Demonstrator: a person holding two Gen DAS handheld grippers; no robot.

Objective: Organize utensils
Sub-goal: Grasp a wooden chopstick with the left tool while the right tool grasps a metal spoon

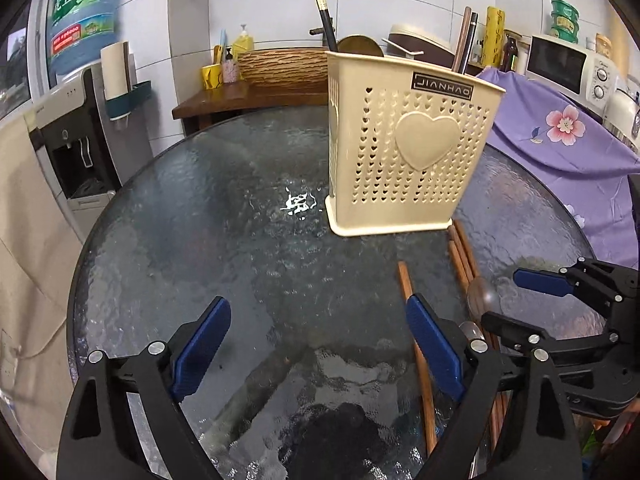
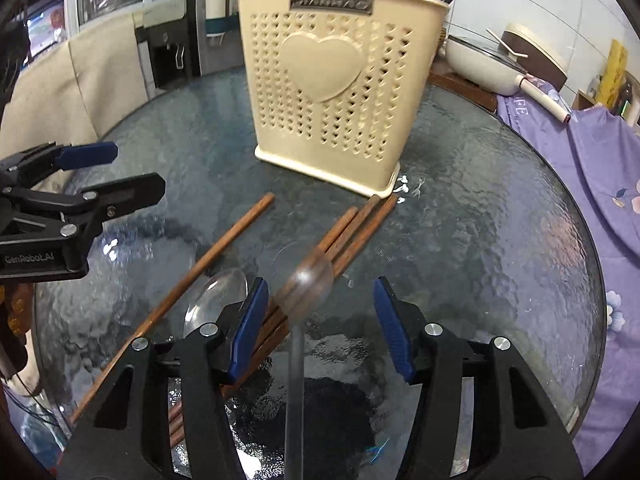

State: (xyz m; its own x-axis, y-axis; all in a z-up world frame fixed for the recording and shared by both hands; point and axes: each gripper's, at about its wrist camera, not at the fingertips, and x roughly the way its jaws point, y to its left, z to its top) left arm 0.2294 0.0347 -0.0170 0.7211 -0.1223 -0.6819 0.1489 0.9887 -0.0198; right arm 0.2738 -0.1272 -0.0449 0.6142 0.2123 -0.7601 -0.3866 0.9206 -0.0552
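A cream perforated utensil holder point(image 1: 408, 152) point(image 2: 328, 92) with a heart on its front stands on the round glass table point(image 1: 200, 240) point(image 2: 480, 220); dark chopsticks and a ladle stick out of it. In front of it lie a bundle of brown chopsticks point(image 2: 352, 232) point(image 1: 460, 256), one separate chopstick point(image 2: 224, 248) point(image 1: 405, 280) and two clear spoons. One spoon point(image 2: 310, 280) lies over the bundle between the fingers of my right gripper point(image 2: 320, 286) point(image 1: 506, 298), untouched by either pad. The other spoon point(image 2: 218, 300) point(image 1: 482, 298) sits just left of it. My left gripper point(image 1: 319, 304) point(image 2: 138, 170) stands wide open over bare glass.
A water dispenser point(image 1: 76, 128) and a beige-draped seat point(image 2: 80, 80) stand to the left. A purple flowered cloth point(image 1: 560, 140) point(image 2: 600, 200) borders the table's right side. Behind are a wooden side table point(image 1: 248, 98), a microwave point(image 1: 560, 64) and a pot point(image 2: 500, 60).
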